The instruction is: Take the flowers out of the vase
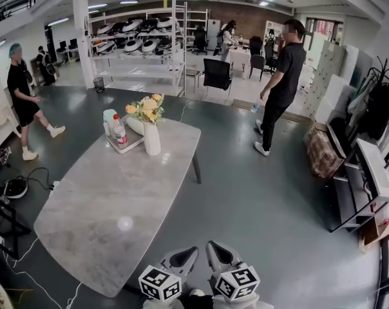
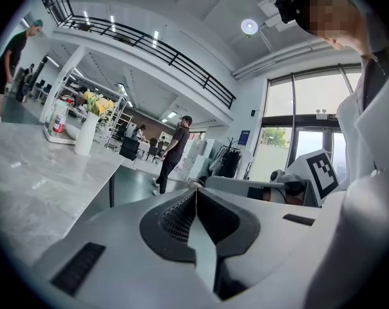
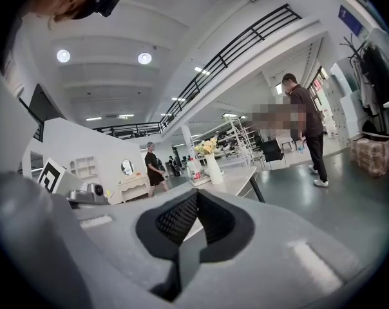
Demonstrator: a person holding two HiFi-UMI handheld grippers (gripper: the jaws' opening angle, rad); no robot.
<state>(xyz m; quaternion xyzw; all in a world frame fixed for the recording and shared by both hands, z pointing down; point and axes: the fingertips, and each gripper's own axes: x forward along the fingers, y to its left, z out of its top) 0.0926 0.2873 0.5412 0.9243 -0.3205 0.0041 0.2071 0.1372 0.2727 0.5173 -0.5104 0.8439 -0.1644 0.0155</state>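
A white vase (image 1: 151, 139) with yellow and orange flowers (image 1: 146, 108) stands at the far end of the long grey marble table (image 1: 111, 211). Both grippers are at the bottom of the head view, beyond the table's near end and far from the vase. My left gripper (image 1: 185, 256) and right gripper (image 1: 215, 252) sit side by side, both shut and empty. In the left gripper view the jaws (image 2: 196, 188) meet, with the vase (image 2: 86, 134) far off to the left. The right gripper (image 3: 198, 193) points toward the vase (image 3: 215, 170) and flowers (image 3: 207, 147).
A tray with bottles (image 1: 120, 140) sits beside the vase. One person in black (image 1: 281, 82) stands on the floor right of the table; another (image 1: 20, 102) walks at the left. White shelving (image 1: 140, 44) is behind, and shelves and boxes (image 1: 368, 172) are at the right.
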